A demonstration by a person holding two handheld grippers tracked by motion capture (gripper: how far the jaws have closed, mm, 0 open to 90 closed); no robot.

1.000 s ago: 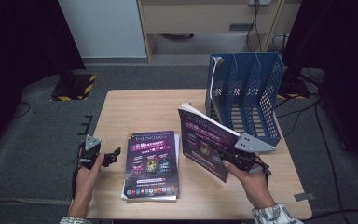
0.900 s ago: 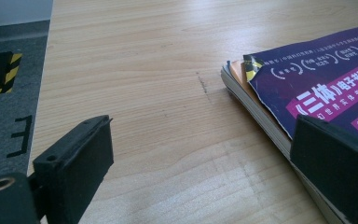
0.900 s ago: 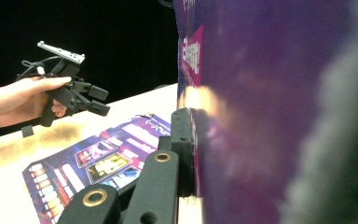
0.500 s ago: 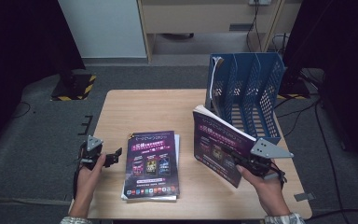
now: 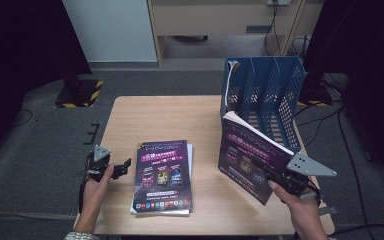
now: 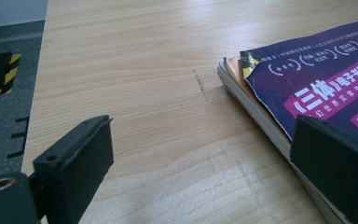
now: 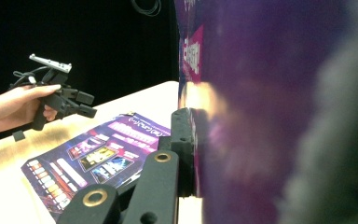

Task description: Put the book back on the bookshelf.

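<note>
right gripper (image 5: pixel 272 174): clamps book (image 5: pixel 250 156) tilted upright, long axis leaning toward rack (image 5: pixel 265 95) | left gripper (image 5: pixel 122 166): jaws apart, empty, beside stack (image 5: pixel 162 177)

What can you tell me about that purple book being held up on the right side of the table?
The held book is a thin paperback with a glossy purple cover, pink title band and small pictures, its white page edges showing on top. It stands tilted, lifted off the wooden table, just in front of the blue file rack. The right claw is clamped on its lower edge. A matching copy tops the stack lying flat nearby.
</note>
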